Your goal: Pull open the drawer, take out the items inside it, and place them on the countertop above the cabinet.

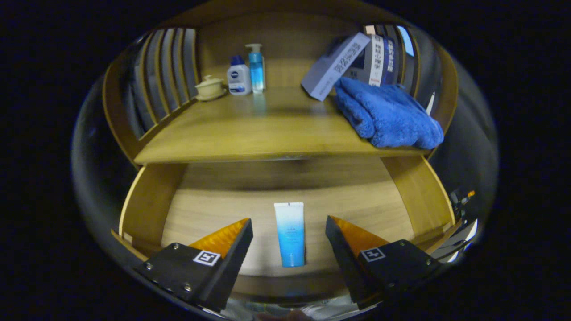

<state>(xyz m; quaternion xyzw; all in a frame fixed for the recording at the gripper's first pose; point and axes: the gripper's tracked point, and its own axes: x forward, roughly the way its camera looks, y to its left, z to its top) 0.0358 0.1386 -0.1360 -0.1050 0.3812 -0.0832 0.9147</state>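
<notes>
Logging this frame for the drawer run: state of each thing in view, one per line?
drawer: pulled open
tube: lying flat in the drawer, cap toward the gripper, not gripped
gripper: jaws open, either side of the tube
towel: bunched up on the countertop
box: tilted, leaning by the towel
pump bottle: upright
white bottle: upright
lidded cup: upright, lid on

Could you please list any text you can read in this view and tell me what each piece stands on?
No text reads clearly.
On the tilted box: printed characters, too blurred.
On the white bottle: a round logo, too small.
On the tube, between the open jaws of the gripper: faint print, too small.
</notes>
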